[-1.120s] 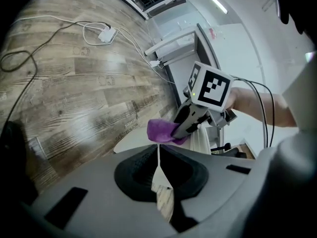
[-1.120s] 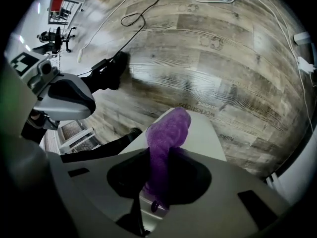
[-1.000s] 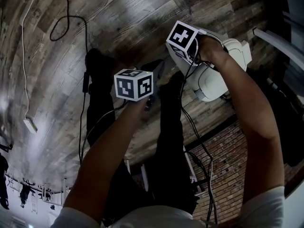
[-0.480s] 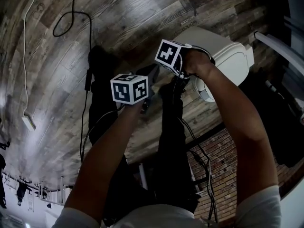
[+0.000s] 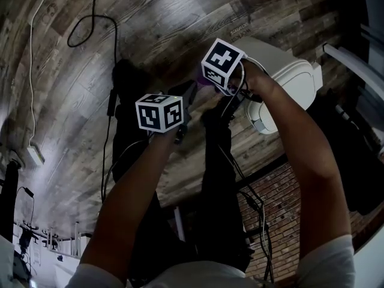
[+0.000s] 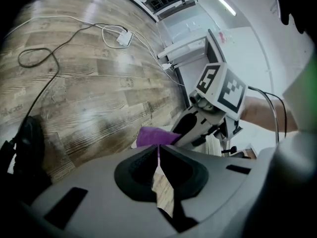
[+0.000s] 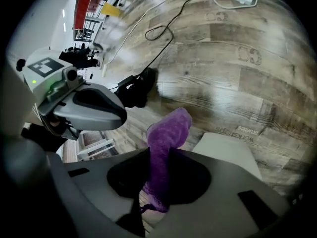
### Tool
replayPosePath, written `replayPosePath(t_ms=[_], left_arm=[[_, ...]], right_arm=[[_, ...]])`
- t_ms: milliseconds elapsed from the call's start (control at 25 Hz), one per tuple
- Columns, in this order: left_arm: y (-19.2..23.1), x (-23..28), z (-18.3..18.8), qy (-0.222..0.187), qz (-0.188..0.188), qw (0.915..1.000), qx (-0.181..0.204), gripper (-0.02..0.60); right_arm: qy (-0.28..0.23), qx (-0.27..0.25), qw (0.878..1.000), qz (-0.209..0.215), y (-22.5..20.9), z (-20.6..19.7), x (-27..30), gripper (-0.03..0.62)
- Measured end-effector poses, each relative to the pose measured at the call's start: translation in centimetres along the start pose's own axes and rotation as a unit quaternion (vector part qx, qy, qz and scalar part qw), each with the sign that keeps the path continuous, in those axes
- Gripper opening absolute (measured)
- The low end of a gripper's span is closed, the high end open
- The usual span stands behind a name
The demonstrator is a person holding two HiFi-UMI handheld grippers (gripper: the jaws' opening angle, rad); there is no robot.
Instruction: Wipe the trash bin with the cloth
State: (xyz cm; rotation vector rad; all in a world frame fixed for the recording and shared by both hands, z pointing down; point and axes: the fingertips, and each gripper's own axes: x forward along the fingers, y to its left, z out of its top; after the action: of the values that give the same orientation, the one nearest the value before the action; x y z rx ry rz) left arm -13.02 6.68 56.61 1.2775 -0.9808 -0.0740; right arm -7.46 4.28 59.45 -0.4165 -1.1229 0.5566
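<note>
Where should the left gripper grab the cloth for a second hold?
Probably the free end of the cloth, which stands up past the right gripper pinching its lower part. Come from the left, across that upright fold. The left gripper is shut and must open first.

We count two grippers, the left gripper [image 6: 158, 148] and the right gripper [image 7: 158, 155], one purple cloth [image 7: 168, 128], one white trash bin [image 5: 288, 71], one black cable [image 5: 90, 23] and one white cable [image 5: 33, 71].

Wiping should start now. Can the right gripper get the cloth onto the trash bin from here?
Probably yes. The right gripper is shut on the purple cloth, the white trash bin sits close beside it, and nothing shows between them. The left gripper, shut and empty, is off to one side.
</note>
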Motion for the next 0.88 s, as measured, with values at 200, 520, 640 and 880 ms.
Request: replayPosePath(t_ms=[200, 520, 640, 880], left_arm=[[-0.9, 1.9, 1.0, -0.001, -0.006, 0.9999, 0.012, 0.003], [-2.6, 5.4, 2.1, 0.0, -0.013, 0.9993, 0.035, 0.003], [-3.5, 6.7, 1.7, 0.009, -0.021, 0.9985, 0.049, 0.003], [-3.8, 8.5, -0.1, 0.037, -0.031, 0.9967, 0.066, 0.003]], right_arm=[[0.013, -0.004, 0.994, -0.108, -8.2, -1.9, -3.3, 0.097], [0.09, 0.038, 0.97, -0.223, -21.4, -9.1, -8.7, 0.097], [0.115, 0.06, 0.964, -0.231, -24.7, -11.3, -8.8, 0.097], [0.121, 0.107, 0.964, -0.213, -27.5, -12.3, -6.7, 0.097]])
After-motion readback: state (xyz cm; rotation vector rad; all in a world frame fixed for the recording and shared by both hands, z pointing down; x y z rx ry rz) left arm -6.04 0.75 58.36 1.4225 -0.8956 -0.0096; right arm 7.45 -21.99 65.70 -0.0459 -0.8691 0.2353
